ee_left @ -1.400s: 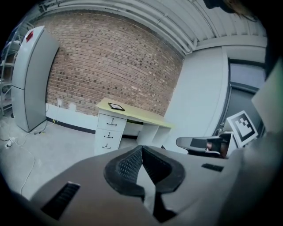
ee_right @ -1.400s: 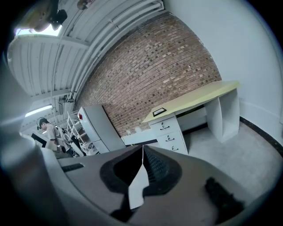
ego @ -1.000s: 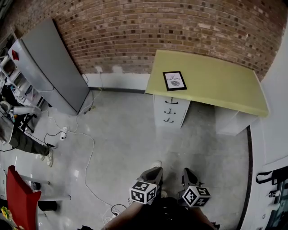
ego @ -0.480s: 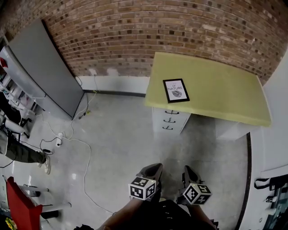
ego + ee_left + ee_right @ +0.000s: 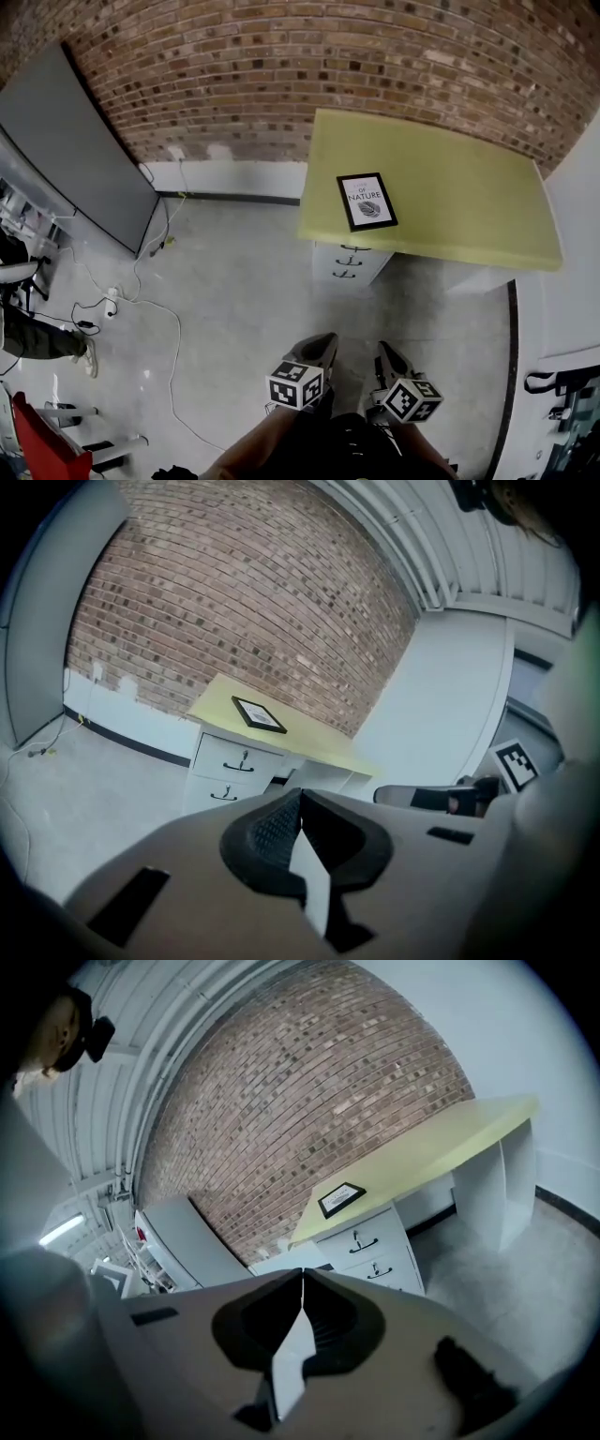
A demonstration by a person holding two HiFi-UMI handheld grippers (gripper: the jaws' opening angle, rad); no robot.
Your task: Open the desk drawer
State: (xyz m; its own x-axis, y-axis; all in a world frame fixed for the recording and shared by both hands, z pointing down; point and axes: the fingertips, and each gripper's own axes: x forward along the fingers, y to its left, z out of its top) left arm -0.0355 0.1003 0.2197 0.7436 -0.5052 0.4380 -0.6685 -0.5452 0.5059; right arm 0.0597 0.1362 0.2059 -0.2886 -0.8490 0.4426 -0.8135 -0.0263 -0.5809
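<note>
Two grippers, both fully shut and empty. The left gripper [image 5: 298, 801] has its jaws pressed together with nothing between them; the right gripper [image 5: 302, 1281] is the same. In the head view they sit low, side by side, close to the person's body, and touch nothing.

Target is the white drawer unit [image 5: 350, 265], tucked under the left end of the pale yellow-green desk top [image 5: 450, 178] against the red brick wall [image 5: 281, 66]. It is well apart from both grippers, with bare grey floor between. Two drawer fronts show, each with a small dark metal handle. Both look flush, so I judge them closed. A black-framed printed card [image 5: 367, 201] lies on the desk top above the unit.

Step, as I read it: approach only. The drawer is untouched and the task barely started.

The next move calls for:
- closing the gap to the unit
- opening the jaws of one gripper; shut as they are, they can't take a handle
- lining the jaws up across one handle, e.g. the upper handle [image 5: 243, 758]
- clamping, then pulling straight out along the drawer's travel

The task doesn't say which drawer. The handles are thin, so a misaligned grasp could slip off.
</note>
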